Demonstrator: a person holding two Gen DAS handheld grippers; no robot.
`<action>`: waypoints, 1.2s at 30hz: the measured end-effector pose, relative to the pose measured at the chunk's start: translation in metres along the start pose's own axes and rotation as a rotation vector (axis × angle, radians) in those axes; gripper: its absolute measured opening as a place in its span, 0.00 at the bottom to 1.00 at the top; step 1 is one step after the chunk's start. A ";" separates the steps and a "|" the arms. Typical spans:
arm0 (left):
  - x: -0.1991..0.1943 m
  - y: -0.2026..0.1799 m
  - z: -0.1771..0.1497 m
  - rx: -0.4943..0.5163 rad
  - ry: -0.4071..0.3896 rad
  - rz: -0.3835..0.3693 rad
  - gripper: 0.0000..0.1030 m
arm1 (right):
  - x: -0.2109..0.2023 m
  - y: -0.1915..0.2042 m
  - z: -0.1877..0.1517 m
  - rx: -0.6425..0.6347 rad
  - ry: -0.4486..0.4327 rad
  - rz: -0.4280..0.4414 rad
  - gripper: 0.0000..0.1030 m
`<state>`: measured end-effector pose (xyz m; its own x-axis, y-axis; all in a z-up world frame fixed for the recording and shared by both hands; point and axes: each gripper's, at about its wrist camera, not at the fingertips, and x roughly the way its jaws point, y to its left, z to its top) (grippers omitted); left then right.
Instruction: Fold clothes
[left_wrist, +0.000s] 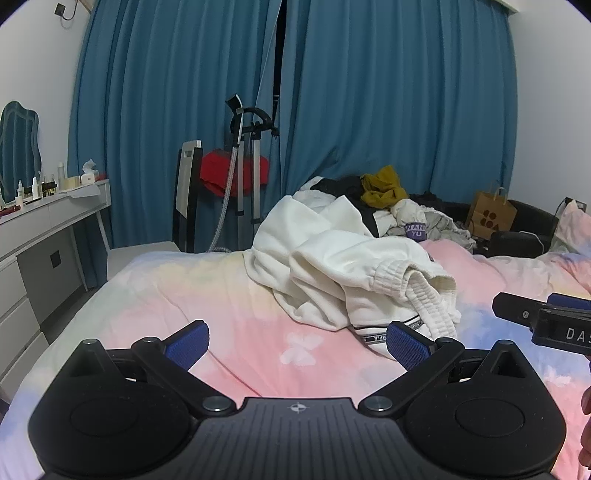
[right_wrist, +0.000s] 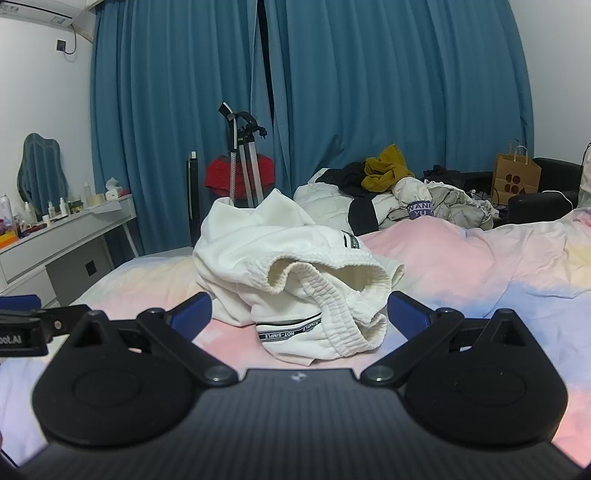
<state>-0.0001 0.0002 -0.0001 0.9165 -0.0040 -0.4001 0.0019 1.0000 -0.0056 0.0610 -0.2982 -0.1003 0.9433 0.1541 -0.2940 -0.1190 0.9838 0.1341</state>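
Pastel bedspread (right_wrist: 480, 266) beneath, your left gripper (left_wrist: 297, 341) and right gripper (right_wrist: 299, 314) gaped empty before crumpled white elastic-waist sweatpants (right_wrist: 295, 266); next, seize the waistband.

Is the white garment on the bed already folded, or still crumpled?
Crumpled. The white garment lies bunched in a heap on the bed, its elastic waistband gaping open, no flat folds.

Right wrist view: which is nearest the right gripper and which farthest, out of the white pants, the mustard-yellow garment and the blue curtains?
From the right gripper, whose jaws stand open:
1. White pants, crumpled on the bed straight ahead, the waistband nearest.
2. Mustard-yellow garment, atop the clothes pile, farther back and to the right.
3. Blue curtains, across the back wall.
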 end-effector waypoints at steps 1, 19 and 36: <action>0.000 0.000 0.000 -0.002 0.001 -0.001 1.00 | 0.000 0.000 0.000 -0.001 0.001 0.000 1.00; -0.002 0.000 0.002 -0.004 0.007 -0.009 1.00 | 0.001 0.005 -0.004 -0.020 0.005 -0.009 1.00; 0.001 -0.001 -0.003 0.005 0.007 -0.012 1.00 | 0.001 0.003 -0.003 -0.014 0.012 -0.012 1.00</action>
<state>-0.0010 -0.0004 -0.0034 0.9136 -0.0158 -0.4062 0.0145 0.9999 -0.0061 0.0607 -0.2950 -0.1034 0.9410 0.1433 -0.3064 -0.1120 0.9867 0.1176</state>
